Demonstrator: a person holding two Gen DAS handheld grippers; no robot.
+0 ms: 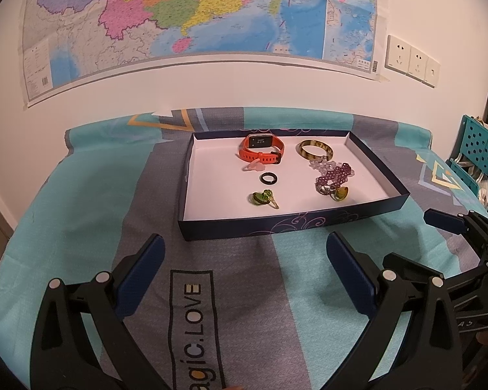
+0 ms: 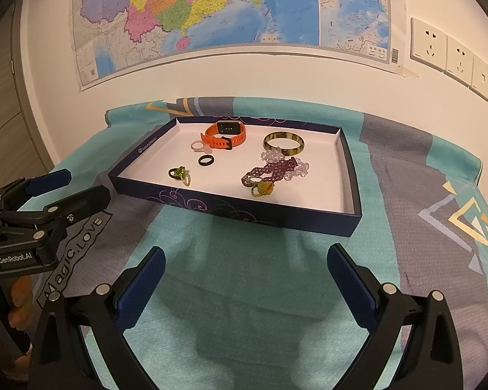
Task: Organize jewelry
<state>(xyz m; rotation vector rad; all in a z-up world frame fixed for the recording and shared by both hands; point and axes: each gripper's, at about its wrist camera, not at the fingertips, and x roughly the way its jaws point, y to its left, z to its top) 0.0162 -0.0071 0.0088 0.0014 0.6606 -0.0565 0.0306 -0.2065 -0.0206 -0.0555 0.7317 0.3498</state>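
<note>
Jewelry all lies inside the shallow navy cardboard tray: orange smartwatch, mottled bangle, purple bead strand, rings. Sorting looks largely done. Left claw and right claw both spread, empty, hovering over the cloth-covered desk.

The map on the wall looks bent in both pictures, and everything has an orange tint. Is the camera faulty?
No fault: in the left wrist view the fisheye lens bows the map and blackens the corners; the right wrist view curves it likewise. Warm room light tints both. In the right wrist view, soft shadows fall on the cloth before the tray.
</note>
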